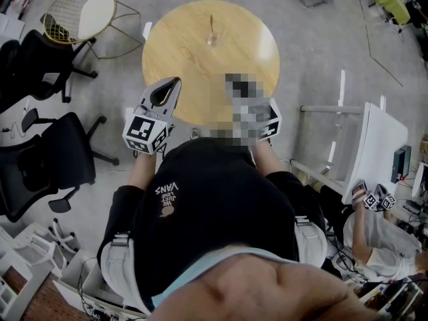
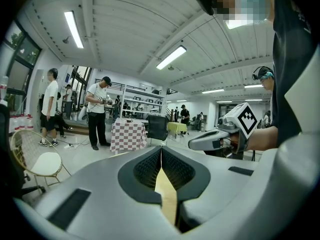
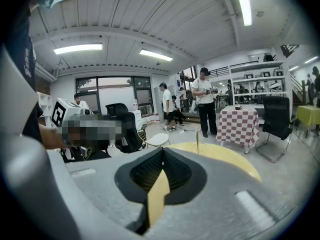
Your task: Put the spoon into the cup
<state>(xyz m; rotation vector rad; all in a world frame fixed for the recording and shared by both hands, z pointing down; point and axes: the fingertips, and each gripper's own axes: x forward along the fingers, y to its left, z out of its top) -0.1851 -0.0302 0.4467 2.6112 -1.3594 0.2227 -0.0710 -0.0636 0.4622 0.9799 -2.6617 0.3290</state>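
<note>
A round wooden table [image 1: 180, 52] stands in front of me. On its far side is a clear cup [image 1: 211, 39] with a thin spoon [image 1: 212, 24] standing upright in it. In the right gripper view the spoon [image 3: 197, 143] shows as a thin upright stick at the table's far edge [image 3: 225, 159]. My left gripper [image 1: 176, 81] hangs over the near left rim of the table, shut and empty. My right gripper [image 3: 162, 153] is also shut with nothing between its fingers. In the head view a mosaic patch covers most of it. Both grippers are well short of the cup.
A wire chair with a white seat [image 1: 83, 15] stands at the far left, and black office chairs [image 1: 63, 152] stand beside me on the left. A white desk [image 1: 374, 146] and another person holding grippers [image 1: 374, 199] are on the right. People stand near a checkered table [image 3: 240, 124].
</note>
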